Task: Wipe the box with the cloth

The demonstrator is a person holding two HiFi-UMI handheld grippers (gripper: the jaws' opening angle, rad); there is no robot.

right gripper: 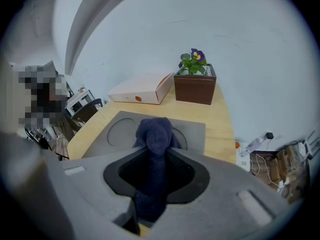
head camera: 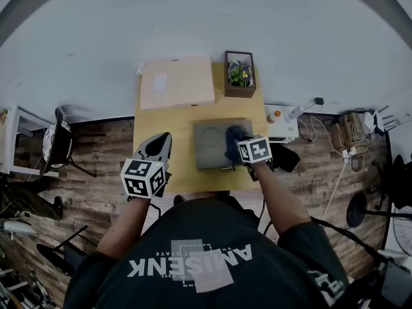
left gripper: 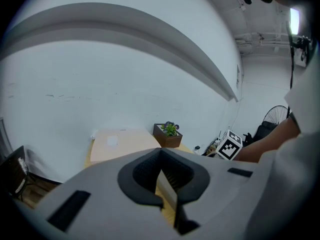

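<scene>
A flat grey box (head camera: 207, 148) with two round hollows in its lid (right gripper: 119, 129) lies on the wooden table (head camera: 161, 124). A dark blue cloth (head camera: 233, 139) rests on the box's right part. My right gripper (head camera: 238, 148) is shut on the cloth (right gripper: 154, 134), which bunches out past the jaws (right gripper: 155, 149) onto the lid. My left gripper (head camera: 161, 141) hovers over the table's left front part, away from the box. Its jaws (left gripper: 161, 154) meet with nothing between them.
A pale pink carton (head camera: 177, 82) lies at the table's back left, with a brown planter of flowers (head camera: 239, 74) beside it at the back right. A white side shelf with bottles (head camera: 282, 122) and floor cables stand right of the table, and a chair (head camera: 58, 143) stands at the left.
</scene>
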